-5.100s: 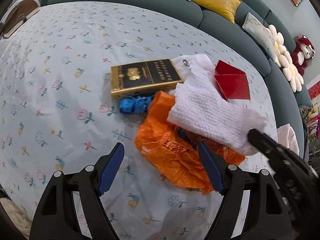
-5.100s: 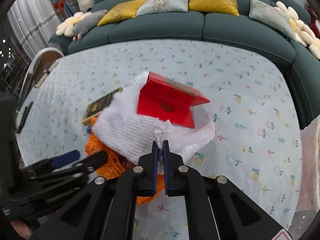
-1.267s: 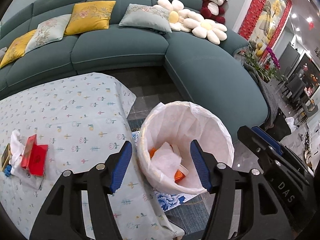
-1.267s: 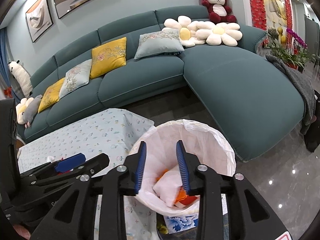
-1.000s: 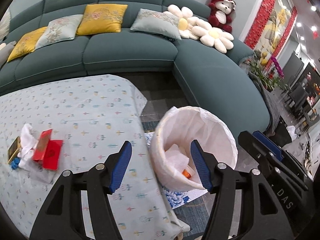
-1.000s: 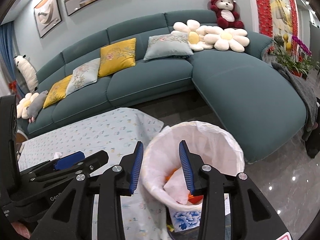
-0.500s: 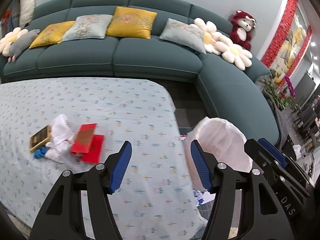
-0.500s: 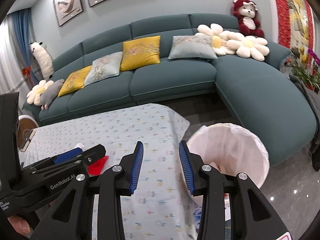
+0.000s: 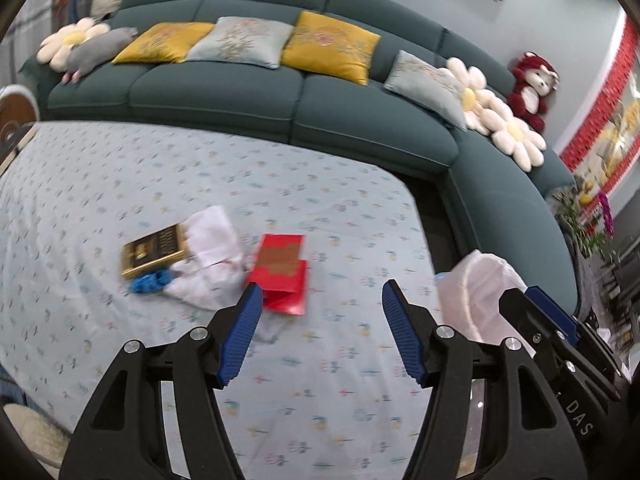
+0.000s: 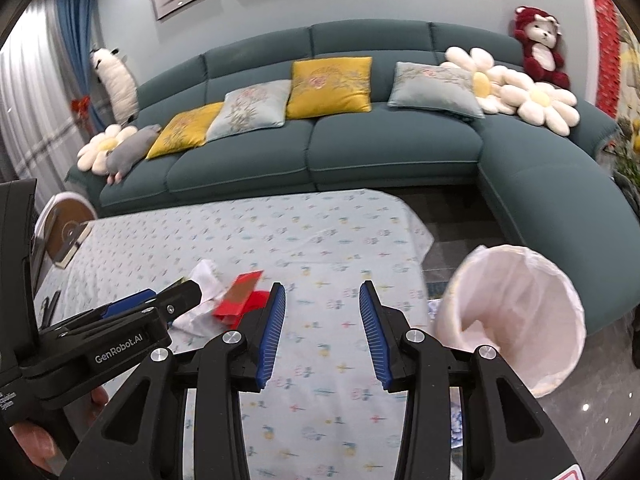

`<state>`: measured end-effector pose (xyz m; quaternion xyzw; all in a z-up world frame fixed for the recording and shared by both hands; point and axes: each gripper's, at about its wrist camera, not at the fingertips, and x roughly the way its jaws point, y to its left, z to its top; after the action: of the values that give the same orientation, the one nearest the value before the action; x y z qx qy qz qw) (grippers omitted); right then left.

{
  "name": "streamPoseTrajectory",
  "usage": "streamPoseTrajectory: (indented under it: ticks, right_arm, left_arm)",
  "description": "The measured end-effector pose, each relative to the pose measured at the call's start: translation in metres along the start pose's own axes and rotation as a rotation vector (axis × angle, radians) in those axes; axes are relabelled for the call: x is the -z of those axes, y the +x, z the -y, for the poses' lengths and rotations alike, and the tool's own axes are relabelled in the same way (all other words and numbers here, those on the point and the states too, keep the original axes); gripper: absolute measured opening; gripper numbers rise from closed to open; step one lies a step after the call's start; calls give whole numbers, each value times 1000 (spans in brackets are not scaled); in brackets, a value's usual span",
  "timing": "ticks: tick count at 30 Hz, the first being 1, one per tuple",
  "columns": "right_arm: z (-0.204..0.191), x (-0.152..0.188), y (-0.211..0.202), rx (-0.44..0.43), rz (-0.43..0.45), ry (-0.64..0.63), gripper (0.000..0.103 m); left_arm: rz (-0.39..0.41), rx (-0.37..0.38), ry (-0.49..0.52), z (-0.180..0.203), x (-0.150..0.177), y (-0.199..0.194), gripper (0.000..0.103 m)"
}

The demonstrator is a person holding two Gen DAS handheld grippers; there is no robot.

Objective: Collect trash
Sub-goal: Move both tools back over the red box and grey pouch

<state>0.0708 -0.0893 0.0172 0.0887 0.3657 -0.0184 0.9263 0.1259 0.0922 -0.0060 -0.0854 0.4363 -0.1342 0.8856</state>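
On the flowered tablecloth [image 9: 200, 184] lies a pile of trash: a red folded card box [image 9: 282, 268], white tissue [image 9: 212, 248], a gold and black box [image 9: 156, 250] and a blue wrapper [image 9: 150, 284]. The red box [image 10: 240, 294] and tissue [image 10: 204, 276] also show in the right wrist view. A bin with a white liner [image 10: 516, 316] stands on the floor right of the table, also in the left wrist view [image 9: 476, 292]. My left gripper [image 9: 322, 312] is open and empty, above the table just right of the pile. My right gripper [image 10: 322, 312] is open and empty, between pile and bin.
A teal corner sofa [image 10: 360, 152] with yellow and grey cushions, flower pillows and a red plush bear [image 10: 540, 48] curves behind and to the right. A round wooden object [image 10: 66, 224] sits at the table's far left. Dark tiled floor [image 10: 460, 216] lies between table and sofa.
Both grippers have swung left from over the bin back toward the table. The trash pile is now nearer and more central. Both stay open and empty.
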Motion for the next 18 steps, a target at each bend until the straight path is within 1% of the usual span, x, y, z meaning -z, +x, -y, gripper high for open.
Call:
streamPoseTrajectory:
  ticks: [2,10,15,18]
  right_arm:
    - [-12,2,7,-14,-15,-8,38]
    - [-48,9,40,-75,-86,-9,38]
    - [-65,14,67,-94,-138,-23,38]
    - [-71,19,88,-114,-182,-3,38]
  left_arm:
    - [-1,-15,-21,-14,1,-1,63]
    - [-22,-57,-92,-66,8,6,63]
    - [-49,-73,-123,-88,15,17,63]
    - [-66,-81,-136,-101,19,25,63]
